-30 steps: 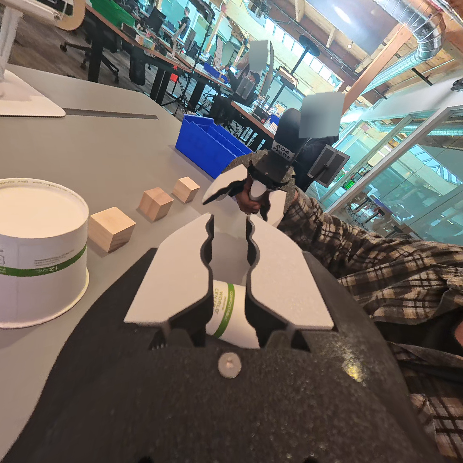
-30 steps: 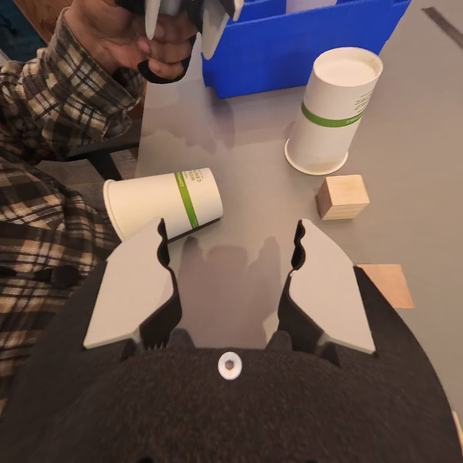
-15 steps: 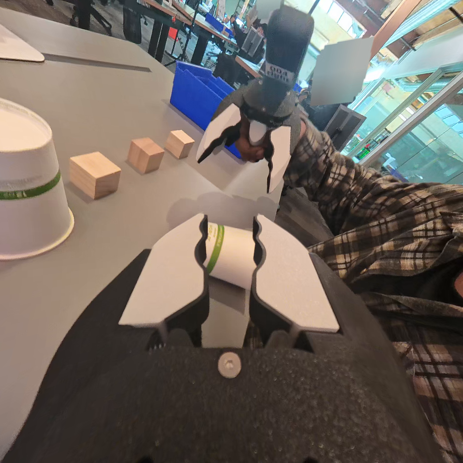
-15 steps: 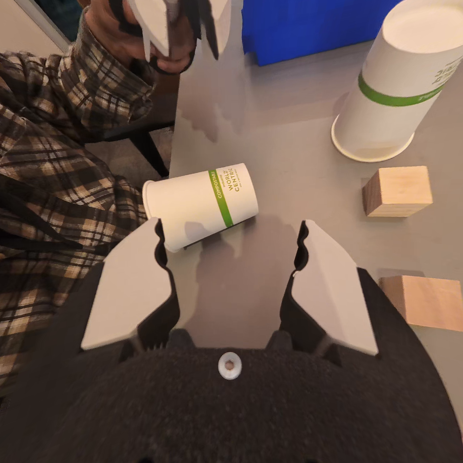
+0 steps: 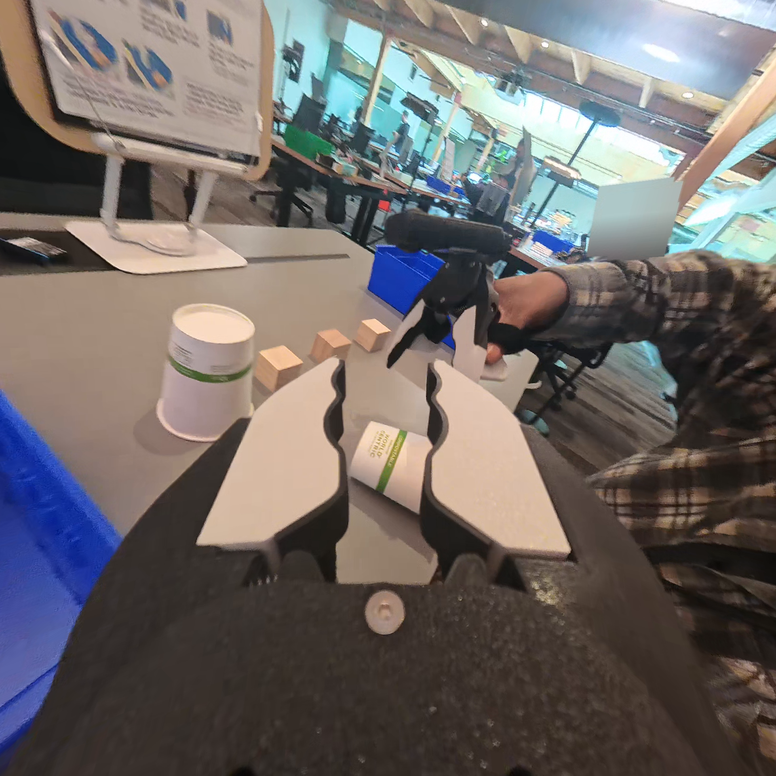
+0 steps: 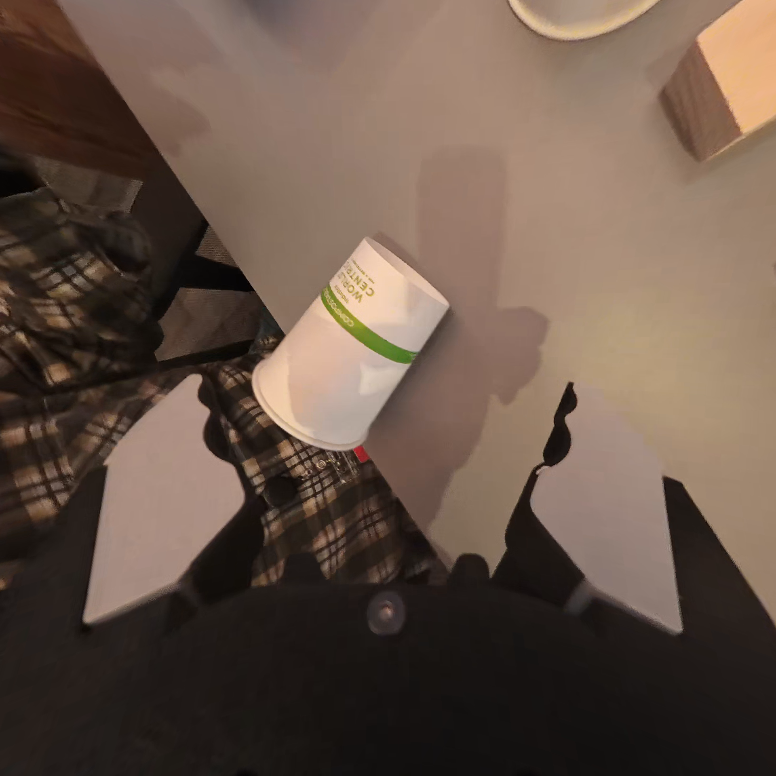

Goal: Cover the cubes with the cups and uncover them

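A white paper cup with a green band (image 6: 352, 348) lies on its side at the grey table's edge, its rim hanging past the edge; it also shows in the left wrist view (image 5: 390, 462). My right gripper (image 6: 384, 388) is wide open and empty just above it, and shows in the left wrist view (image 5: 436, 352) pointing down. My left gripper (image 5: 386, 369) is slightly open, empty, and held back from the cup. A second cup (image 5: 205, 369) stands upside down. Three wooden cubes (image 5: 279, 373), (image 5: 329, 344), (image 5: 371, 334) sit uncovered in a row beside it.
A blue bin (image 5: 403, 277) stands behind the cubes and another blue bin (image 5: 33, 504) is close at my left. A white stand holding a printed sheet (image 5: 147, 84) is at the back left. The table edge (image 6: 218, 235) runs diagonally, with a plaid sleeve (image 6: 63, 378) beyond it.
My right gripper has come down and over the fallen cup near the table edge, staying open. My left gripper has drawn back and away from the cup.
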